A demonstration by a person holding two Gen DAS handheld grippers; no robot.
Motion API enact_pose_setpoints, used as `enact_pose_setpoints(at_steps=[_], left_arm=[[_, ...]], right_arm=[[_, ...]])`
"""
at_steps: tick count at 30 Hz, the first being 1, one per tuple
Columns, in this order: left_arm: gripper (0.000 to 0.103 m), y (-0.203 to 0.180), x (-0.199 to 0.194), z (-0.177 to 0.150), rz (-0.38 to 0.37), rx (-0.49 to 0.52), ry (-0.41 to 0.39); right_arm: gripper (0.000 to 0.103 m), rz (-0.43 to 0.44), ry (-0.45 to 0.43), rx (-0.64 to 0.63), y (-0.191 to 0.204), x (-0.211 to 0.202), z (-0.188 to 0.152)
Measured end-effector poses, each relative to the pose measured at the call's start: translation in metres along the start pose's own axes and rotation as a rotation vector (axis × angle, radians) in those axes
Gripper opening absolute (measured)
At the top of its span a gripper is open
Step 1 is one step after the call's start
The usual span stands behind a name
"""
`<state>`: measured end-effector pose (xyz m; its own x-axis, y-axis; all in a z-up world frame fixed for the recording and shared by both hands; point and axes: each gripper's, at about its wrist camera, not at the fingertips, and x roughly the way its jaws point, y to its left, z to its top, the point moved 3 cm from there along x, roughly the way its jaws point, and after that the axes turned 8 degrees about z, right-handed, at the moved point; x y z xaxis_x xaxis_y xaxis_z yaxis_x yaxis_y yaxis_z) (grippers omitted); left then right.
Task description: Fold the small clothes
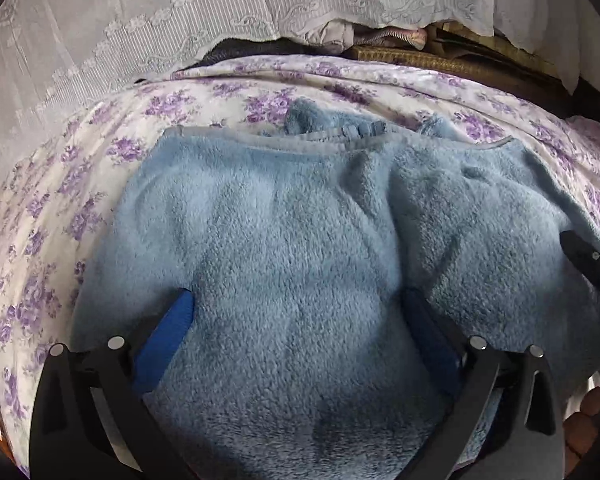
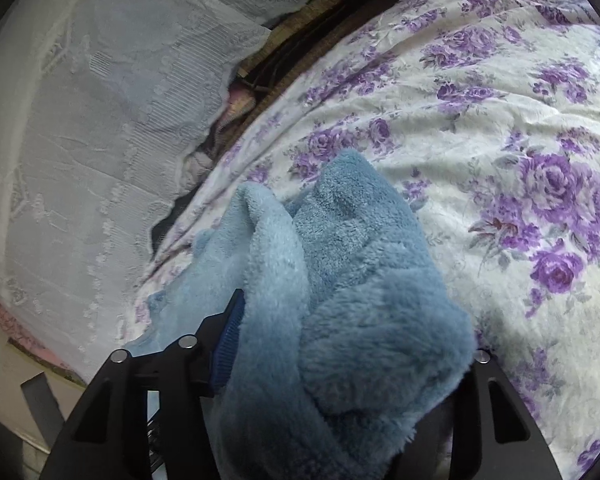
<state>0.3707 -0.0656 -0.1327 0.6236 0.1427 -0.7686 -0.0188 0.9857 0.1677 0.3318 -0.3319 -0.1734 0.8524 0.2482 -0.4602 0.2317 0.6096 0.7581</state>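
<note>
On the floral bedspread [image 1: 40, 216] lies my blue fleece garment [image 1: 284, 248] — left gripper [image 1: 300, 320] fingers spread wide over its middle, gripping nothing. Right gripper [image 2: 340, 344] has a bunched fold between half-parted fingers — I can't tell whether they're pinching it. Thick pile could slip out and undo the fold.

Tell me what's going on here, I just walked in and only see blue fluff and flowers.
A person with a gripper in each hand is folding a small blue fleece garment on a purple-flowered bedspread. The left gripper stands wide open over the garment's flat middle. The right gripper has a bunched-up part of the fleece between its fingers; whether it is pinching the fleece is unclear. White lace cloth hangs behind the bed.
</note>
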Motion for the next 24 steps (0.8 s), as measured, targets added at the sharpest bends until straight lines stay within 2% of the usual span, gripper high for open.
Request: enact_pose_setpoints(at_steps=[3, 6, 8, 10, 12, 13, 16, 19, 21, 24], left_arm=[[0.099, 0.001, -0.001, -0.002, -0.010, 0.011, -0.004], [0.099, 0.004, 0.000, -0.001, -0.031, 0.007, 0.003], [0.099, 0.009, -0.004, 0.001, -0.045, -0.011, 0.011], [0.099, 0.013, -0.008, 0.005, -0.068, -0.038, 0.024], [0.099, 0.015, -0.013, 0.010, -0.113, -0.070, 0.033], [0.099, 0.013, -0.014, 0.013, -0.127, -0.074, 0.041], [0.099, 0.000, -0.016, 0.030, -0.119, -0.091, 0.055], [0.099, -0.030, -0.018, 0.046, -0.143, -0.096, 0.061], [0.099, -0.057, -0.020, 0.055, -0.117, -0.051, 0.040], [0.099, -0.089, -0.015, 0.059, -0.013, 0.035, 0.002]], right_arm=[[0.057, -0.038, -0.037, 0.096, -0.002, 0.000, 0.000], [0.054, -0.062, -0.084, 0.041, 0.001, 0.000, -0.006], [0.053, -0.039, -0.100, 0.008, -0.001, -0.002, -0.009], [0.052, 0.000, -0.090, 0.044, -0.007, -0.004, -0.005], [0.042, 0.021, -0.094, 0.060, -0.013, -0.006, -0.004], [0.041, 0.027, -0.093, 0.059, -0.014, -0.007, -0.004], [0.037, 0.056, -0.090, 0.106, -0.020, -0.009, -0.002], [0.036, 0.068, -0.089, 0.131, -0.022, -0.009, 0.000], [0.036, 0.072, -0.102, 0.150, -0.023, -0.009, 0.000], [0.036, 0.060, -0.114, 0.153, -0.022, -0.009, 0.000]])
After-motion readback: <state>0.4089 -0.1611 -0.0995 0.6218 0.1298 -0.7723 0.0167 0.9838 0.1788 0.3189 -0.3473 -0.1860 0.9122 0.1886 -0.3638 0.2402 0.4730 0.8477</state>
